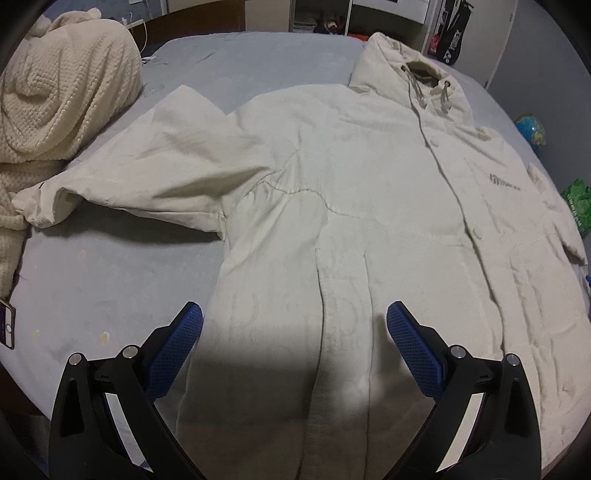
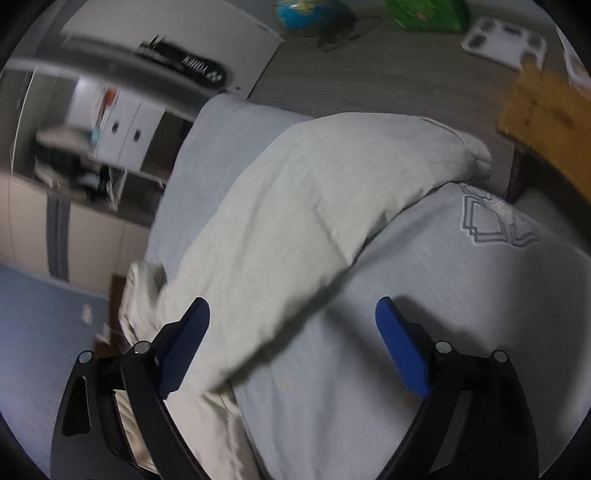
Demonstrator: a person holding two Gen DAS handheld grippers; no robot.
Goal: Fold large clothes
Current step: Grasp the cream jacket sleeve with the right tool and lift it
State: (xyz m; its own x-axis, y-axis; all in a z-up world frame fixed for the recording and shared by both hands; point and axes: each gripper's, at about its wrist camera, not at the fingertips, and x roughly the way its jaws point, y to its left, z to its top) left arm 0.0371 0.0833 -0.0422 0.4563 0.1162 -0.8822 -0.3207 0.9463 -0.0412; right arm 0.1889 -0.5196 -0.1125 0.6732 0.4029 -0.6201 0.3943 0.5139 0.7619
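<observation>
A large cream hooded jacket (image 1: 332, 192) lies front up and spread flat on a grey-blue bed (image 1: 110, 280), hood (image 1: 410, 70) at the far end. Its one sleeve (image 1: 147, 177) stretches out to the left. My left gripper (image 1: 294, 332) is open and empty above the jacket's lower hem. In the right wrist view the other sleeve (image 2: 314, 206) lies stretched across the bed (image 2: 461, 295) toward its edge. My right gripper (image 2: 292, 325) is open and empty, just above that sleeve near the jacket body.
A cream knitted blanket (image 1: 62, 88) is piled at the bed's left. A phone (image 1: 7, 325) lies at the left edge. On the floor beyond the bed stand a globe (image 2: 303, 13), a green box (image 2: 424, 14), a white scale (image 2: 506, 40) and a wooden piece (image 2: 550, 122).
</observation>
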